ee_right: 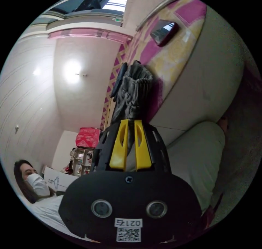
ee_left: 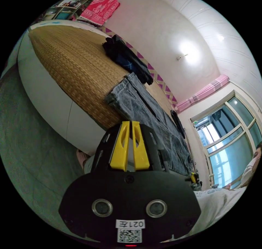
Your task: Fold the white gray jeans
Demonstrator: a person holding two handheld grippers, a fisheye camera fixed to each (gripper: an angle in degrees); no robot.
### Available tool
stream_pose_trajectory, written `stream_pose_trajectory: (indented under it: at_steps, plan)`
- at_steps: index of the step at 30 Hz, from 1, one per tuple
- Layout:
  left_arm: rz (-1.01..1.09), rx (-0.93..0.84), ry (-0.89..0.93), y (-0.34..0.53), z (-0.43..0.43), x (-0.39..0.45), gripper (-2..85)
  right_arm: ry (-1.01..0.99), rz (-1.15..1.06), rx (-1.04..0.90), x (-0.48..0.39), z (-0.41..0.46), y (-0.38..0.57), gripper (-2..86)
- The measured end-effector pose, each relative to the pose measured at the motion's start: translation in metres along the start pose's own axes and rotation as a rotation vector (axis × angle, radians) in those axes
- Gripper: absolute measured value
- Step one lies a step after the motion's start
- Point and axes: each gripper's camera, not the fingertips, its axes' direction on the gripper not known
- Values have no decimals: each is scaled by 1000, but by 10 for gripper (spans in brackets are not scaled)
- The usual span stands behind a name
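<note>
1. The jeans [ee_left: 152, 115] lie spread along the bed [ee_left: 76, 66], beside a dark garment [ee_left: 127, 58].
2. Left gripper [ee_left: 130, 125]: fingers together, gripping nothing.
3. Right gripper [ee_right: 131, 123]: fingers clamped on the jeans' bunched edge [ee_right: 135, 96].
4. Gripper labels aren't legible.

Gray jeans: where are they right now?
In the left gripper view the jeans lie flat on the woven mat, just beyond the left gripper, beside a dark garment.
</note>
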Motion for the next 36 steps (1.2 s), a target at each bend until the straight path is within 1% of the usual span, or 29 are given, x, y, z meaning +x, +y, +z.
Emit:
stream_pose_trajectory:
  at_steps: [3,5,8,10,11,13,14,15,17,18,19,20,21,22,23,25,27,31,32,33,35,36]
  plan:
    - [23,-5,48,-17,2,10,-10,-45,-98,9,-29,-10,-7,24]
    - [56,-5,86,-37,3,24,-10,-104,-196,-4,-67,-9,-24,21]
    - [154,-12,84,-84,11,63,-10,-151,-295,-35,-118,9,-63,22]
    - [208,-33,69,-131,32,93,-9,-136,-333,-47,-144,30,-92,24]
    - [216,-43,62,-142,40,99,-9,-103,-349,-56,-157,50,-114,26]
    - [214,-105,17,-188,85,116,-8,-56,-343,-72,-167,84,-146,30]
    - [203,-119,8,-199,99,118,-8,-22,-325,-84,-168,111,-165,34]
    - [177,-150,-7,-217,130,119,-5,-7,-312,-89,-166,123,-173,37]
    - [150,-196,-31,-240,180,116,3,91,-270,-119,-153,179,-203,54]
    - [132,-233,-73,-252,214,110,12,123,-266,-134,-148,192,-208,59]
    - [125,-273,-126,-259,244,101,21,198,-274,-165,-137,216,-216,67]
    - [122,-288,-156,-261,255,96,19,289,-275,-174,-127,231,-220,73]
    - [113,-292,-229,-263,270,87,15,333,-283,-168,-123,234,-220,74]
    - [118,-265,-286,-263,274,80,9,393,-321,-149,-122,236,-216,75]
    - [126,-248,-298,-262,273,77,7,419,-373,-140,-124,233,-208,74]
    - [168,-196,-284,-252,264,69,-1,432,-481,-162,-133,229,-190,72]
    - [208,-186,-272,-240,263,66,-1,403,-590,-217,-144,229,-164,68]
    - [272,-222,-153,-216,290,64,7,265,-857,-472,-171,266,-73,66]
    - [283,-230,-144,-214,296,65,9,248,-938,-536,-178,281,-43,66]
    - [312,-253,-145,-211,312,67,9,238,-974,-564,-180,287,-30,67]
    - [351,-326,-198,-208,341,65,1,200,-1102,-674,-183,316,22,65]
    - [352,-392,-291,-205,360,58,-4,212,-1126,-705,-181,324,33,65]
